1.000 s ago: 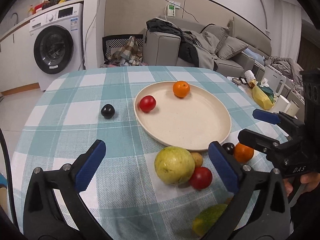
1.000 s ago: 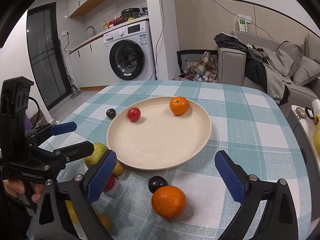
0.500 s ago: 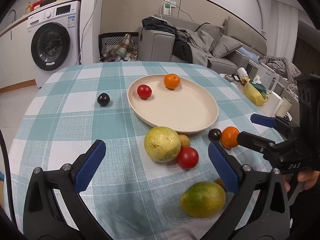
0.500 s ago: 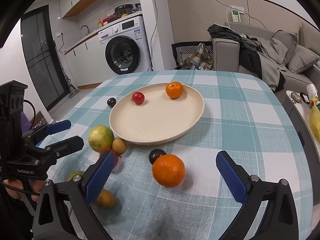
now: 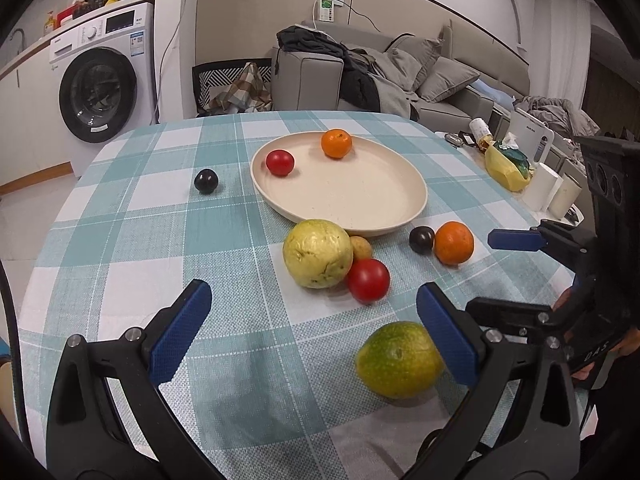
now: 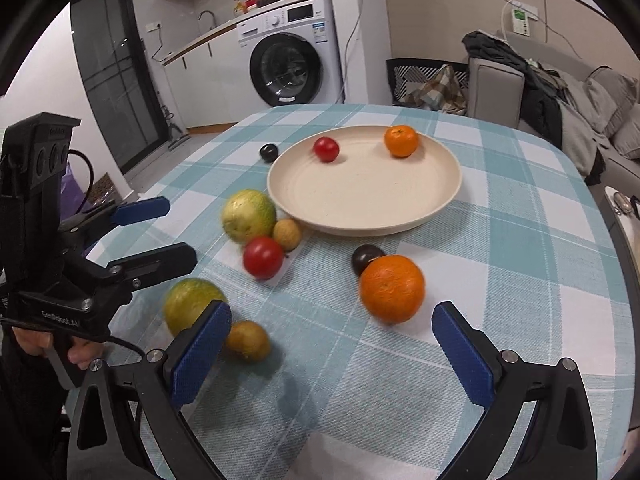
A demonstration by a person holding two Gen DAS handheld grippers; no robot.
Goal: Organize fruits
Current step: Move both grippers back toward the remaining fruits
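Both grippers are hanging wide open over the near edge of the counter (image 5: 120,216), holding nothing: the left gripper (image 5: 316,332) is facing the yellow-green guava (image 5: 318,253), and the right gripper (image 6: 332,348) is sitting just short of the big orange (image 6: 392,289). Judging by how things are lying, the sorting is only getting started. The cream plate (image 6: 364,200) is carrying just two pieces, a red tomato (image 6: 326,149) and a small orange (image 6: 401,141), at its far side. Everything else is waiting on the checked cloth: the guava with a tan fruit (image 6: 287,233) and a second tomato (image 6: 263,257) touching in a cluster just beside the plate's near rim, a dark plum (image 6: 366,258) against the big orange, a green mango-like fruit (image 5: 400,359), a brownish fruit (image 6: 248,340) beside it, and another dark plum (image 5: 206,180) apart to the plate's left. Several pieces are reading blurred (motion, probably), so the small ones' kinds are hard to name. The left gripper's right finger is covering part of the green fruit, and the brownish fruit is showing only in the right wrist view.
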